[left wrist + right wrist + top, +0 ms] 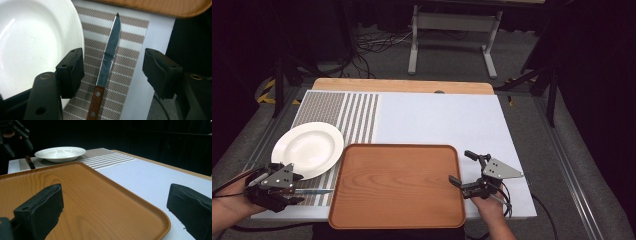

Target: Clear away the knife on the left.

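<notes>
Knife (pixel 312 191) lies on the striped mat (pixel 357 112) between plate (pixel 308 149) and tray (pixel 397 185) in the high view, left gripper (pixel 292 189) over its handle, right gripper (pixel 463 169) spread wide across the tray's corner. Left gripper view: jaws partly open, clear of the blade (pixel 110 55) lying between them. Right gripper view: jaws wide, holding nothing, straddling the tray's rim.

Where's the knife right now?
The knife lies flat on the striped mat, at the high view's lower left, between the white plate and the wooden tray, between the left gripper's open jaws.
</notes>
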Demonstrator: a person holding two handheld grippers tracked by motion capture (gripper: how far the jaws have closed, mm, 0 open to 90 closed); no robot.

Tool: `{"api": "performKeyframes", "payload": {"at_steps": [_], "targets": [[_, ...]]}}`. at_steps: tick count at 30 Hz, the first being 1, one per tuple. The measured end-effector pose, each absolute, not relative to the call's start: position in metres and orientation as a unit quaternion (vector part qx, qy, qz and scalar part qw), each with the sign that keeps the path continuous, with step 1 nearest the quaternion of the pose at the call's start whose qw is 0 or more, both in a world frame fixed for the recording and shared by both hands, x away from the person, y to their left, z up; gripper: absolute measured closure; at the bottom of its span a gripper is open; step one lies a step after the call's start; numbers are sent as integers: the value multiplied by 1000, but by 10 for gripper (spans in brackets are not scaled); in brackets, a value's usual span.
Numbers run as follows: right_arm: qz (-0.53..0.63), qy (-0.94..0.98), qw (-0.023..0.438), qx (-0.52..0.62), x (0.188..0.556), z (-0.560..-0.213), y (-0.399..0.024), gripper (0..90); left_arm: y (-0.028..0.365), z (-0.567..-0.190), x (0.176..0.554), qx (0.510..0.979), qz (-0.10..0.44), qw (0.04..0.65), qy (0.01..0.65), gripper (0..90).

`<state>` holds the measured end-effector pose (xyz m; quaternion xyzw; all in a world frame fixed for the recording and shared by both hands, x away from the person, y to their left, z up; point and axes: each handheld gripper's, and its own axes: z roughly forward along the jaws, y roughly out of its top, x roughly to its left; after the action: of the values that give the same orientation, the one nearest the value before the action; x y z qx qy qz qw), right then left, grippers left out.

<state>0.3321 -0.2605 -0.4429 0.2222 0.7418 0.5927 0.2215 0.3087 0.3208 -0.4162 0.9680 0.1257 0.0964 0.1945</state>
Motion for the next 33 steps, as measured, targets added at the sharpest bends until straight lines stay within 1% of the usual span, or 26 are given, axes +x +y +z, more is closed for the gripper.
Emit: {"api": "performKeyframes", "payload": {"at_steps": [3, 11, 13, 20, 25, 28, 33], "targets": [[593, 742, 219, 224, 333, -443, -260, 14, 324, -419, 310, 972, 88, 177, 128, 378], [595, 740, 216, 225, 333, -444, -261, 14, 331, -428, 312, 978, 92, 141, 126, 433], [596, 740, 215, 225, 333, -444, -261, 15, 331, -430, 312, 980, 98, 119, 126, 458], [599, 738, 213, 226, 333, -444, -261, 15, 331, -438, 317, 986, 93, 70, 121, 522], [602, 736, 211, 227, 334, -444, -262, 15, 330, -438, 322, 988, 91, 55, 115, 554], [603, 736, 208, 227, 334, -444, -262, 15, 329, -438, 327, 989, 87, 42, 108, 607], [605, 735, 205, 227, 334, -444, -263, 15, 327, -442, 332, 993, 79, 16, 88, 660]]}}
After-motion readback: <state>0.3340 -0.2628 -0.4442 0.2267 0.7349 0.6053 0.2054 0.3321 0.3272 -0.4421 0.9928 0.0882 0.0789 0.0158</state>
